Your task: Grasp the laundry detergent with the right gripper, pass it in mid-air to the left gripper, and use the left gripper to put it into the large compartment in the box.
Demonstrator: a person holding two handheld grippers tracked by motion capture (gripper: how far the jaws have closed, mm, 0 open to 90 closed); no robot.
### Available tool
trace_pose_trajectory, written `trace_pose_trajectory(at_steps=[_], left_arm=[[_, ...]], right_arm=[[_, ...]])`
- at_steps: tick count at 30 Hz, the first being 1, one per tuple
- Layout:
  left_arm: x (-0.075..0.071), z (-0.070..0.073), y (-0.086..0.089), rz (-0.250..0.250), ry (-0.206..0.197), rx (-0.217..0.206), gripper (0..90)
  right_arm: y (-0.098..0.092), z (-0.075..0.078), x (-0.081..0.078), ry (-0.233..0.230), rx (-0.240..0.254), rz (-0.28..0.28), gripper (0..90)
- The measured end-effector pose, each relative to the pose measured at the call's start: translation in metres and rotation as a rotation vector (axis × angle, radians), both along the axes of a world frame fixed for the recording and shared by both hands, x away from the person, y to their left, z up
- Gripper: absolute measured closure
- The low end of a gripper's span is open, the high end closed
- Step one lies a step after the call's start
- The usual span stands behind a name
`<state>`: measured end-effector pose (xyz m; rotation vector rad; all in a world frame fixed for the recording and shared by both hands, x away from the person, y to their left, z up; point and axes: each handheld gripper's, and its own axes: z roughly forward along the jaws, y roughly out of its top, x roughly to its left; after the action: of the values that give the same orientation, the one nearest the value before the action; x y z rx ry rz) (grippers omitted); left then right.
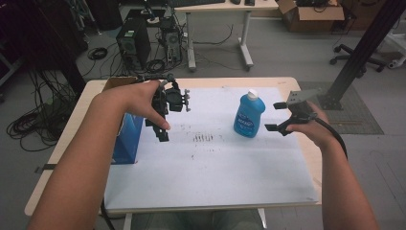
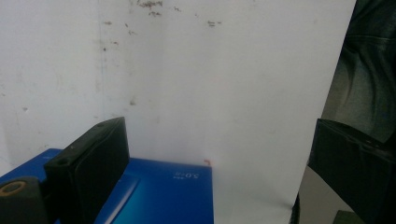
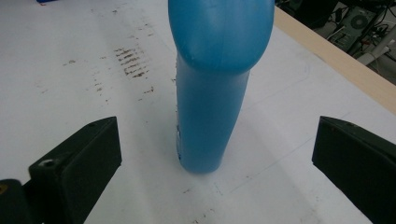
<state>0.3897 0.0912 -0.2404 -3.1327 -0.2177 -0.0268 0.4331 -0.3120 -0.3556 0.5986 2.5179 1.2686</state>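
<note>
High view: the blue bottle (image 1: 249, 115) stands upright on the white sheet (image 1: 210, 163) toward the right half of the table (image 1: 306, 153), white cap on top. The right gripper (image 1: 275, 116) sits just beside the bottle on its right, jaws spread wide, nothing between them. The left gripper (image 1: 163, 129) hangs over the left part of the sheet, next to a blue box (image 1: 127, 139) at the sheet's left edge.

Left gripper view: the jaws stand wide apart and grip nothing. The blue box (image 2: 154, 196) lies below them, the white sheet (image 2: 210, 84) beyond.

Right gripper view: the blue bottle (image 3: 212, 88) stands centred ahead of the open jaws, not yet between the pads. The body is narrow at this angle and widens toward the shoulder.

Handling judgement: the bottle appears to be smooth, moderately stiff plastic. Its fill level cannot be told, so its weight is uncertain. The glossy wall may slip and may flex under pressure. Recommended hold: across the narrow mid-body, below the shoulder, with the bottle kept upright.
</note>
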Motion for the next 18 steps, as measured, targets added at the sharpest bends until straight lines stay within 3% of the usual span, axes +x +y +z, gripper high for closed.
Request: trace_pose_trajectory(at_steps=[7,18], left_arm=[[0.000,-0.002,-0.002,-0.009,0.001,0.003,5.4],[0.001,-0.002,-0.002,-0.008,0.001,0.001,5.4]], right_arm=[[0.003,-0.011,0.002,-0.005,0.045,-0.011,1.2],[0.010,-0.025,0.006,-0.007,0.077,-0.016,0.8]])
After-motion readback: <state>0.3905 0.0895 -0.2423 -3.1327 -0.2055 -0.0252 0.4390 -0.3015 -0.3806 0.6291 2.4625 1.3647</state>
